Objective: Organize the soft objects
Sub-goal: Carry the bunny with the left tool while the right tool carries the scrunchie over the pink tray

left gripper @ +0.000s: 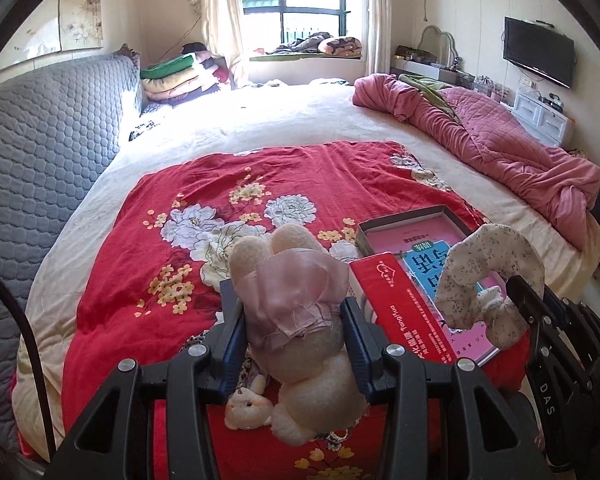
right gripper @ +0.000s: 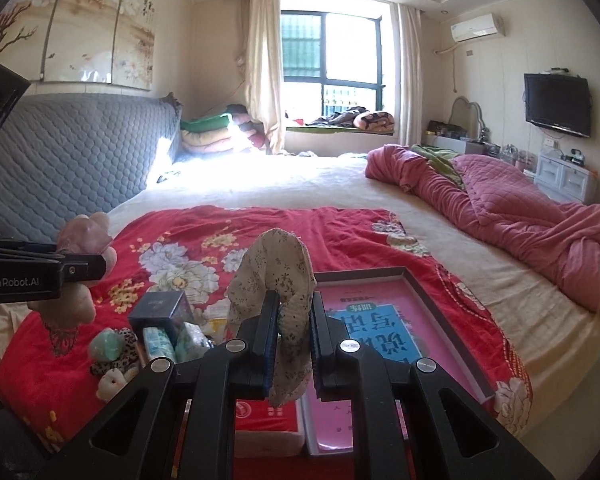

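My left gripper (left gripper: 292, 312) is shut on a cream plush toy in a pink dress (left gripper: 296, 280) and holds it above the red floral quilt (left gripper: 140, 260). The toy also shows at the left of the right wrist view (right gripper: 86, 236). My right gripper (right gripper: 294, 316) is shut on a white floral fabric ring (right gripper: 272, 276), held above an open box with a pink lining (right gripper: 432, 320). The ring also shows in the left wrist view (left gripper: 488, 264).
A red book (left gripper: 404, 312) lies beside the box. A dark small box (right gripper: 162, 308), packets, a green soft item (right gripper: 108, 344) and a small plush (right gripper: 110, 380) lie on the quilt at the left. A pink duvet (right gripper: 500, 208) is heaped at the right; a grey headboard (right gripper: 80, 152) stands at the left.
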Motion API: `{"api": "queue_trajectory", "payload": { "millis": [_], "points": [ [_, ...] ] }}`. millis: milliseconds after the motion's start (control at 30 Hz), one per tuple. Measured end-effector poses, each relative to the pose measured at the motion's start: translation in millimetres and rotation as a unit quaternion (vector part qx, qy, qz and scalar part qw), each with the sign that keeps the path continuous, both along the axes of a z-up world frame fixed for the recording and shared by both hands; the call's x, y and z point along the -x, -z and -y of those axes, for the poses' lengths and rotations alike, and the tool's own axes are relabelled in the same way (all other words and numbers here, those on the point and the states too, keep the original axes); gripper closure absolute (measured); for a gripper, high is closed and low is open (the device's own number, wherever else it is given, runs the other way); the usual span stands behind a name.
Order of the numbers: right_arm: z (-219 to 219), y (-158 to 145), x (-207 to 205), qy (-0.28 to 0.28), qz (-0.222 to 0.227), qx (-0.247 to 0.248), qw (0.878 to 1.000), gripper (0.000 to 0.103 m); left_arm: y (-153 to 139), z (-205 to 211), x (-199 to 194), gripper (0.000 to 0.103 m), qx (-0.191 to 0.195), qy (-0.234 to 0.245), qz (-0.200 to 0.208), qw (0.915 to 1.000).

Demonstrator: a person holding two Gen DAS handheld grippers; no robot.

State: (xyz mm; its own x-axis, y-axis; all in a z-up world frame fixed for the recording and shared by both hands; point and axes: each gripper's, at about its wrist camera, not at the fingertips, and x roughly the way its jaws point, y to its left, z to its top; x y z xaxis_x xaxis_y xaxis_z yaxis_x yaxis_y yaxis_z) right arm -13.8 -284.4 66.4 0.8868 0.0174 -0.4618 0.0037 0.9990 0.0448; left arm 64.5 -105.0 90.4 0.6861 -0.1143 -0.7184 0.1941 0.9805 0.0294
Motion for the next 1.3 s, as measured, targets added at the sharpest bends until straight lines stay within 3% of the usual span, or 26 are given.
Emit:
{"api": "queue_trajectory", "payload": {
  "millis": [600,1067,1300],
  "points": [
    [86.1,21.6,-3.8,0.079,-0.023,-0.063,0.995,0.089,13.5,104.5,-5.8,0.058,-0.052,0.084,-0.009,0.995],
    [151.5,85.8,-26.9,0.121,-0.106,-0.156,0.975,0.089,101.0,187.5,-44.5,0.058,-0.059,0.151,-0.135,0.9776],
    [170.6,110.6,-36.4,0.149,-0.14,-0.154,0.967,0.089,133.0,210.3,-56.1,0.058,-0.073,0.163,-0.168,0.9694]
  ]
}}
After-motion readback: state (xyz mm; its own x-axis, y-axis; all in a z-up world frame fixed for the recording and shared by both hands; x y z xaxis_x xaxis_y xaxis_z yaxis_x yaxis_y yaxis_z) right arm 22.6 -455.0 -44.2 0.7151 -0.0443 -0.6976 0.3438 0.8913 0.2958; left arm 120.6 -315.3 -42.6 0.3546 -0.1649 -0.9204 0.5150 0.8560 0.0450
